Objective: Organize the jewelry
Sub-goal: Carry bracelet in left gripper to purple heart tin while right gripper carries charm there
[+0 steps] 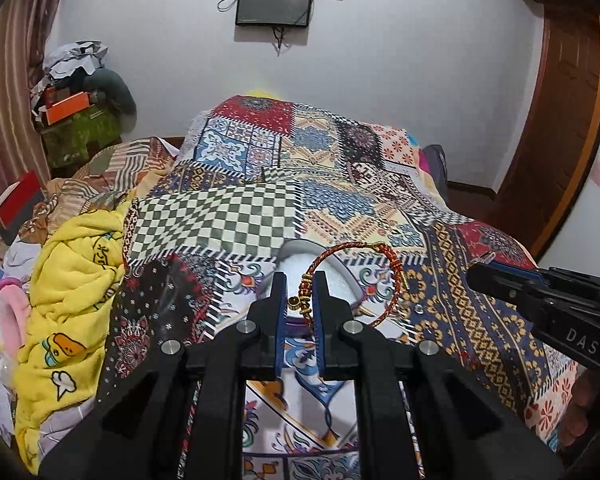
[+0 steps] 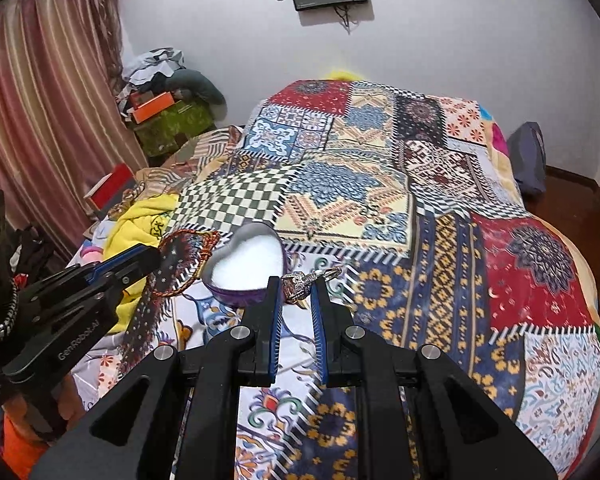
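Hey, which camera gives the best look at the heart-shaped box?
The right wrist view. It shows the heart box open, with its white lining and purple wall clear beyond the right tongs. In the left wrist view the left tongs and red bracelet hide most of it.

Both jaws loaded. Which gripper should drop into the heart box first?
Right, probably. The right gripper, holding the silver ring, sits at the near rim of the heart box. The left gripper holds the red bracelet over the box too, but that wide loop could cover the opening.
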The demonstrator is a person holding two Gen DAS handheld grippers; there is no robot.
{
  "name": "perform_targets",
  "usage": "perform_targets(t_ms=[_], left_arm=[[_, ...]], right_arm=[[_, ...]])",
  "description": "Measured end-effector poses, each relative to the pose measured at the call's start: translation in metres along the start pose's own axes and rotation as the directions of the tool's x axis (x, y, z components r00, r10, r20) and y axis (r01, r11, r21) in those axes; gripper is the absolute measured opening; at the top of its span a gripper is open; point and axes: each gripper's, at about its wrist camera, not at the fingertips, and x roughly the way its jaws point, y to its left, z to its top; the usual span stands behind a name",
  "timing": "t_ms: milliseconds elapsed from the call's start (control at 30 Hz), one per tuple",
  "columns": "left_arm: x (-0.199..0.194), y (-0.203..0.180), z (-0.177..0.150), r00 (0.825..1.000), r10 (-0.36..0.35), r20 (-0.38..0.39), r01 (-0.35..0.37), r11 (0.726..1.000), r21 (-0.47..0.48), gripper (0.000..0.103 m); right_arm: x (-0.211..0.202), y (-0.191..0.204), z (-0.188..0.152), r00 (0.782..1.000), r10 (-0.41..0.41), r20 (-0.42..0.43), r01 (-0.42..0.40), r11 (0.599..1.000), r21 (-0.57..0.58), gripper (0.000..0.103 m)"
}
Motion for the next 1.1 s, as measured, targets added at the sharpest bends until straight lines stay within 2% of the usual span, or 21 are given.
perform_targets(t_ms=[533, 867, 1100], left_arm=[[0.04, 0.023, 0.013, 0.999, 0.052, -0.005, -0.052, 0.999, 0.003, 0.011], [0.082, 0.028, 0.01, 0.997, 0.024, -0.076, -0.022, 0.999, 0.025, 0.011], [0.096, 0.027, 0.008, 0.994, -0.006, -0.112, 0.01, 0.999, 0.039, 0.011]], right_arm=[[0.038, 0.022, 0.018, 0.998, 0.066, -0.019, -0.067, 0.996, -0.052, 0.013], [0.078, 0.031, 0.017, 0.992, 0.083, -0.094, -0.092, 0.991, -0.096, 0.013], [0.098, 0.031, 0.008, 0.985, 0.084, -0.148, -0.101, 0.989, -0.111, 0.013]])
